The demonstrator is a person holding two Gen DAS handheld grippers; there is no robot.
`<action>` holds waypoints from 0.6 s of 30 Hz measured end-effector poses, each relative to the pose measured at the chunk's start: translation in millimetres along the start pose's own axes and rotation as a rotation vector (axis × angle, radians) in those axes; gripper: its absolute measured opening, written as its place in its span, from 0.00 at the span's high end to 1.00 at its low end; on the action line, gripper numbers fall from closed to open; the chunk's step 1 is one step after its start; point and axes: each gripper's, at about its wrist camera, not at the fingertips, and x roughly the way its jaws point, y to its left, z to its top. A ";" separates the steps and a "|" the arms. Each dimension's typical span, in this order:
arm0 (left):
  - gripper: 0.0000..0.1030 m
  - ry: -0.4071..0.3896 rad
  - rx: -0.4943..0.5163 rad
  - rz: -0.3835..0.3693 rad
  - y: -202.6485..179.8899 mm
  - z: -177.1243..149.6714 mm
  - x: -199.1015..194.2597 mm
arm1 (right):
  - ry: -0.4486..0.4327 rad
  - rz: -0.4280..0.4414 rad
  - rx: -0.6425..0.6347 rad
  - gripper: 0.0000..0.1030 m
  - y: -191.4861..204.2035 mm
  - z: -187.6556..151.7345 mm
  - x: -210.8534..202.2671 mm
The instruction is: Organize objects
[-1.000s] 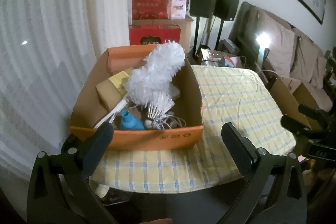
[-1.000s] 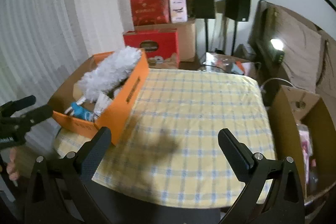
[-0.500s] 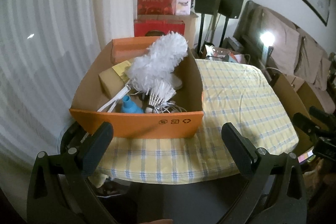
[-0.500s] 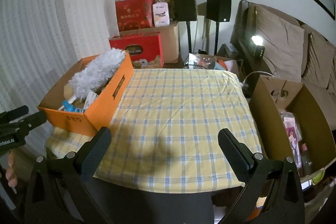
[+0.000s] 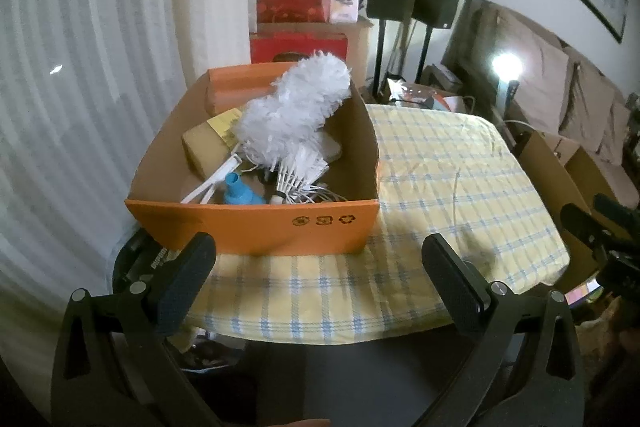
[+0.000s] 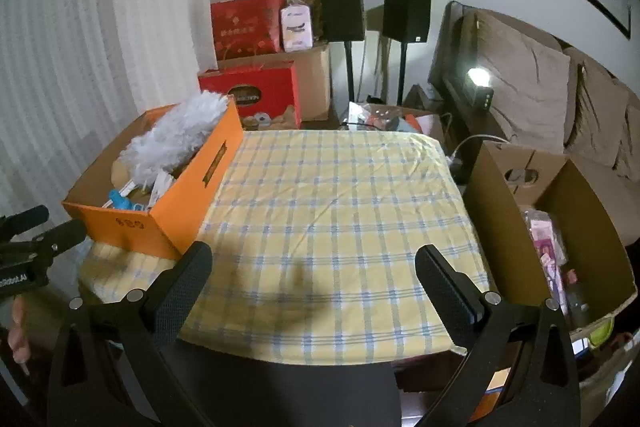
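An orange cardboard box [image 5: 256, 227] [image 6: 176, 195] stands on the left part of a table covered by a yellow checked cloth [image 5: 448, 187] [image 6: 332, 219]. Inside lie a white fluffy duster [image 5: 292, 111] [image 6: 172, 139], a shuttlecock [image 5: 298, 173], a blue bottle-like item [image 5: 238, 191], a tan packet [image 5: 202, 151] and white cables. My left gripper [image 5: 318, 271] is open, held off the table's near edge in front of the box, nothing between its fingers. My right gripper [image 6: 312, 279] is open over the table's near edge, right of the box, holding nothing.
A brown cardboard box [image 6: 560, 227] with packets stands beside the table on the right. Red gift boxes [image 6: 248, 23], two black speakers [image 6: 344, 11] on stands, a sofa with cushions [image 6: 528, 83] and a lit lamp [image 6: 478, 77] are behind. A curtain [image 5: 80, 87] hangs left.
Both grippers have pulled back and risen from the table, so the box and cloth look farther away. Both stay open; nothing in the box has moved.
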 end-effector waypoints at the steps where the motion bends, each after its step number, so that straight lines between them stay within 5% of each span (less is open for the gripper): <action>1: 0.00 -0.001 0.000 0.000 -0.6 -0.1 -0.3 | 0.000 0.000 0.002 0.01 -0.5 0.1 0.0; 18: 0.00 -0.003 -0.007 0.002 -2.1 -0.6 -1.5 | -0.006 -0.003 0.008 0.01 -0.7 0.6 -3.0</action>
